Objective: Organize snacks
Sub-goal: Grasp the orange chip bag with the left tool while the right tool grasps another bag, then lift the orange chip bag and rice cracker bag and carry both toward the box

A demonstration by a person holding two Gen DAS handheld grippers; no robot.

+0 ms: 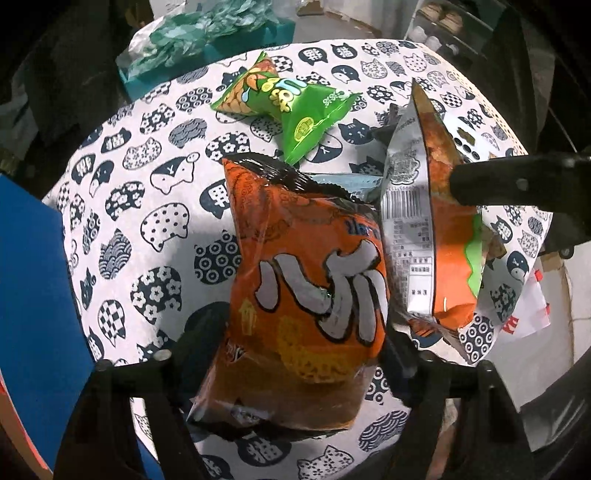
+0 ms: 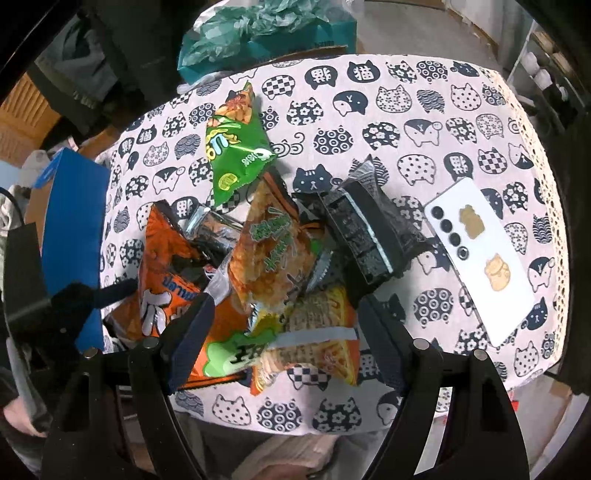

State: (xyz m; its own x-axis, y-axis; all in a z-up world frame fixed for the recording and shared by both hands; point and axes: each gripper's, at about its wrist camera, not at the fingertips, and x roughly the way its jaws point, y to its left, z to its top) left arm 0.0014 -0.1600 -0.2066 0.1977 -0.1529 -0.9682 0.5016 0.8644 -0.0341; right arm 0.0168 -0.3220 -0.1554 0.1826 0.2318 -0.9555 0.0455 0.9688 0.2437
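My left gripper (image 1: 306, 354) straddled orange snack bag (image 1: 306, 266), grip uncertain. My right gripper (image 2: 284, 332) gaped, released, over snack pile (image 2: 280, 258).

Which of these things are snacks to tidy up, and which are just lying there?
Snacks for the job:
orange bag
green bag
black packet
noodle-picture bag

Just lying about:
white phone
blue box
teal plastic bag
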